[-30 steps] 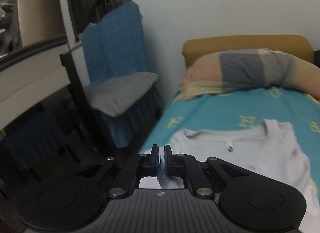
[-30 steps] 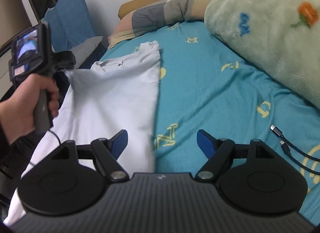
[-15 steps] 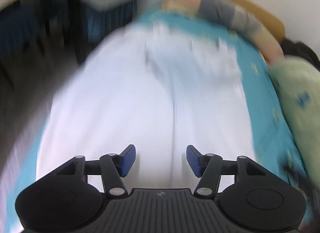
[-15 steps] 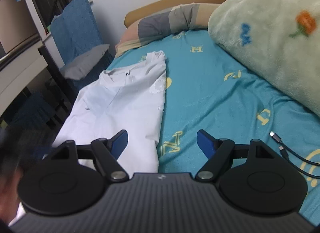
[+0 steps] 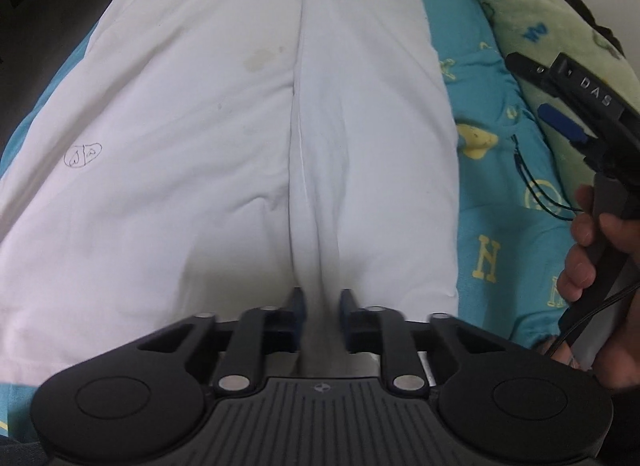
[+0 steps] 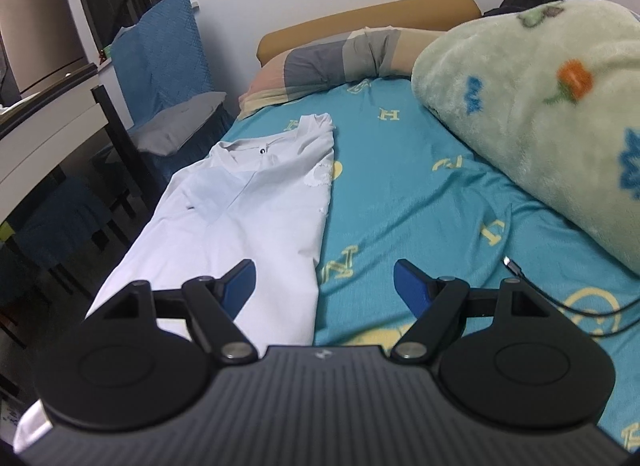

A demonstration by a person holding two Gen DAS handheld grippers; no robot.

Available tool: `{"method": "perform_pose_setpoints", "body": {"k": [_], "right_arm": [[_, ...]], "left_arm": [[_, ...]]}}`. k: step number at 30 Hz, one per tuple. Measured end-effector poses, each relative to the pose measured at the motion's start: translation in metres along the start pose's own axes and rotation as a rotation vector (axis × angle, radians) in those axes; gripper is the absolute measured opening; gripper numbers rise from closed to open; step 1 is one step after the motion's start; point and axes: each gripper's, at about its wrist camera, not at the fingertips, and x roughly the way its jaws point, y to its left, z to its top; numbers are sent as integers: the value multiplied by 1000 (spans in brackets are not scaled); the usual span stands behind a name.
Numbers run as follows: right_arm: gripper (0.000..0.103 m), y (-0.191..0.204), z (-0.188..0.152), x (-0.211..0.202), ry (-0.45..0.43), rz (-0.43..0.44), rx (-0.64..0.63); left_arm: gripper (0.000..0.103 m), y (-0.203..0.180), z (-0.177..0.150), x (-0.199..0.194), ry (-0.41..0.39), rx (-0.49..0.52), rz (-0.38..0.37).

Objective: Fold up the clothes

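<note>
A white shirt (image 5: 200, 169) is lying lengthwise along the left side of a bed covered by a teal sheet (image 5: 492, 193) printed with yellow letters. In the left wrist view, the left gripper (image 5: 322, 308) is sitting low over the shirt's near end, its 2 blue-padded fingers (image 5: 298, 306) standing a narrow gap apart with a raised ridge of white fabric running up between them; whether the pads are actually pinching that ridge cannot be told. A long seam or fold line is running from the gripper toward 12 o'clock. A small pen doodle is showing on the cloth at 9 o'clock.

At 3 o'clock in that view, a person's hand (image 5: 592, 250) is holding the handle of the right gripper (image 6: 324, 280) above the sheet. In the right wrist view, its fingers are spread wide and holding nothing, hovering over the shirt's right edge where it is meeting the sheet. The shirt's collar is pointing toward 11 o'clock, near a striped pillow (image 6: 332, 61). A green fleece blanket (image 6: 552, 113) is bulging at 2 o'clock, and a black cable (image 6: 560, 298) is lying on the sheet at 4 o'clock.
</note>
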Motion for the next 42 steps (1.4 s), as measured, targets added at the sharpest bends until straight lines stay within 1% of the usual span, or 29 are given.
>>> {"method": "perform_pose_setpoints", "body": {"k": [2,4,6,8,10,11,12,13,14,15,17,19,21,22,23,25,27,30,33,35,37,42], "right_arm": [[78,0,-2,-5,1,1,-1],[78,2,-2,-9,-2,6,-6],[78,5,-1,-11,-10,16,-13],[78,8,0,-12,-15,25,-18],[78,9,1,-12,-18,29,-25],[78,9,1,-13,-19,30,-28],[78,9,0,-14,-18,32,-26],[78,8,0,-15,-18,34,-22],[78,7,1,-16,-19,38,-15],[78,6,2,-17,-21,42,-8],[78,5,3,-19,-29,45,-3],[78,5,5,-22,-40,46,-3],[78,7,5,-24,-49,46,-11],[78,8,4,-25,-52,45,-20],[78,9,3,-26,-54,44,-31],[78,12,1,-27,-58,42,-52],[78,15,-1,-28,-61,41,-74],[78,23,-4,-29,-52,46,-114],[78,33,1,-19,-16,59,-174],[78,45,8,-1,43,63,-228],[78,64,14,20,100,82,-286],[77,153,15,101,193,152,-456]], "left_arm": [[5,3,0,-12,-6,13,8],[4,4,-4,-20,-18,30,43],[3,5,-11,-16,-13,45,80],[5,6,-20,-7,-9,62,98],[15,3,-21,-9,-28,82,107],[29,1,-21,-12,-47,92,111],[48,-1,-20,-15,-66,102,115],[57,-3,-18,-20,-93,108,119],[68,-6,-14,-26,-132,112,123],[76,-10,-10,-31,-170,119,130],[83,-18,2,-41,-235,144,145],[84,-27,13,-52,-315,180,144],[95,-29,21,-60,-394,211,128],[97,-35,26,-60,-431,215,119],[100,-36,28,-62,-472,212,113],[100,-35,28,-60,-540,191,130],[100,-31,27,-55,-559,173,140],[100,-20,21,-57,-561,167,129],[100,-3,17,-69,-582,130,85],[100,6,15,-77,-602,116,71],[100,13,15,-84,-621,115,73],[101,35,19,-91,-670,102,96]]}}
